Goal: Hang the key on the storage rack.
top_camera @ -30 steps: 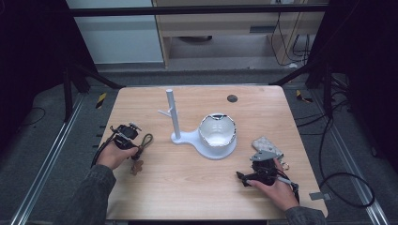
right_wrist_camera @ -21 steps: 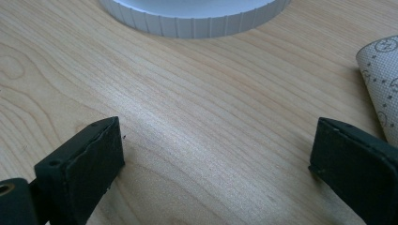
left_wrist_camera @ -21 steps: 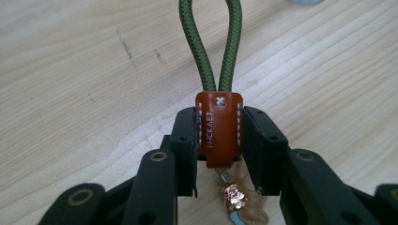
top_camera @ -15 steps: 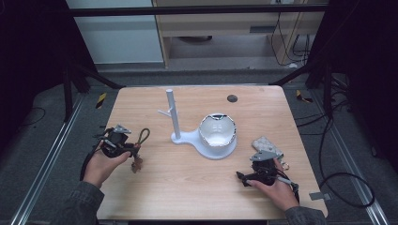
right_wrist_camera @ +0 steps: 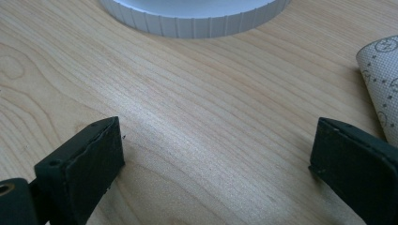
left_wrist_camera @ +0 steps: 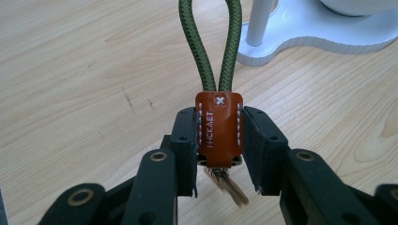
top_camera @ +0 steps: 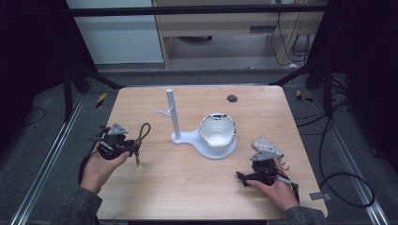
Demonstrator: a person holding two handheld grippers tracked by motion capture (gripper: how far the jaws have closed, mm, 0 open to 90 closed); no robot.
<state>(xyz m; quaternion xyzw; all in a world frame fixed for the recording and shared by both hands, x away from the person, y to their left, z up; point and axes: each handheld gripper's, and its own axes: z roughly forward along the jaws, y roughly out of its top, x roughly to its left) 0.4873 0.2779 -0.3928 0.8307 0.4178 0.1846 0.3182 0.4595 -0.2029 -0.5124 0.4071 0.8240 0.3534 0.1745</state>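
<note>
My left gripper (top_camera: 133, 147) (left_wrist_camera: 218, 140) is shut on the brown leather tab (left_wrist_camera: 218, 129) of a keychain (top_camera: 140, 139), at the table's left side. A green cord loop (left_wrist_camera: 211, 44) (top_camera: 144, 129) rises from the tab toward the white stand, and keys (left_wrist_camera: 230, 185) dangle beneath the jaws, off the wood. The white stand (top_camera: 197, 138) has a thin upright post (top_camera: 172, 112) with a side peg and a white bowl (top_camera: 217, 131) on its base. My right gripper (top_camera: 241, 177) (right_wrist_camera: 216, 154) rests open on the table at the front right, nothing between its fingers.
A patterned grey pouch (top_camera: 266, 144) (right_wrist_camera: 381, 65) lies just behind the right hand. A small dark round disc (top_camera: 232, 98) sits near the table's far edge. The stand's ribbed base rim (right_wrist_camera: 197, 21) is close ahead of the right jaws.
The left hand has lifted the keychain off the table and drawn it toward the left and the near edge. The right hand has stayed still.
</note>
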